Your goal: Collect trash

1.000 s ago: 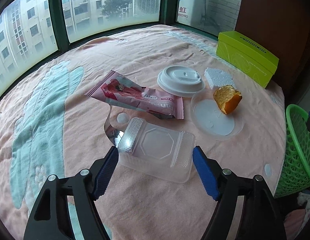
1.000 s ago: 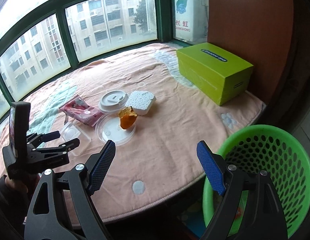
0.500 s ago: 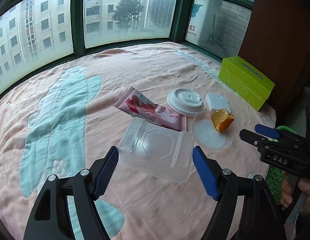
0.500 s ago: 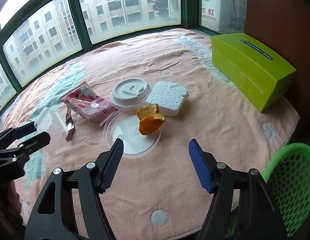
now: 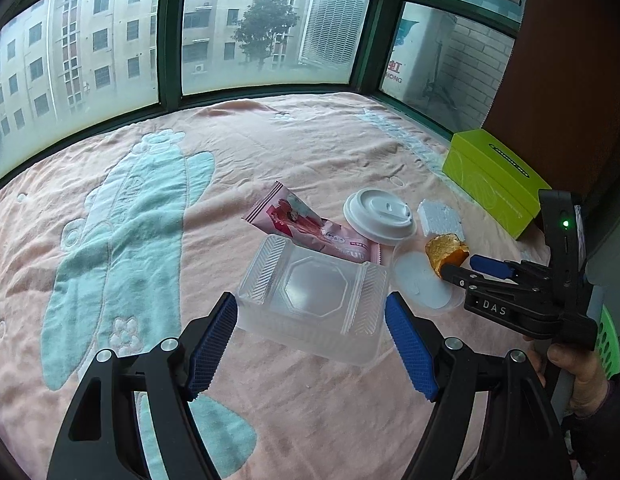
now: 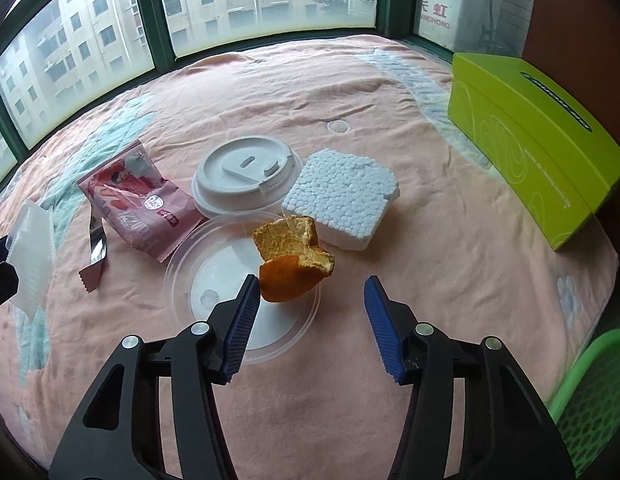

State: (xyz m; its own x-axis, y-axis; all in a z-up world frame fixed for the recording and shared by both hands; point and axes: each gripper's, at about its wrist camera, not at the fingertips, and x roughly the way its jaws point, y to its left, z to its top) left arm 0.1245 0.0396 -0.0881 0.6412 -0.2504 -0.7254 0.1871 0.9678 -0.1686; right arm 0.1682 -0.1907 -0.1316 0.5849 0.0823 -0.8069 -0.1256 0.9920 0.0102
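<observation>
Left gripper (image 5: 310,332) clamping clear tray (image 5: 310,292); right gripper (image 6: 308,316) closing toward orange peel (image 6: 292,258), not gripping; wrapper (image 6: 138,204), lid (image 6: 246,184), foam (image 6: 342,200) uncollected.

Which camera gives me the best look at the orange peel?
The right wrist view. The orange peel sits large and unobstructed on the clear plastic lid, just ahead of the closing right gripper, whose pads are not yet pressing on it. In the left wrist view it is small, partly hidden by the right gripper.

Orange peel (image 6: 290,276), pink wrapper (image 6: 138,204), lime-grn box (image 6: 534,132)
</observation>
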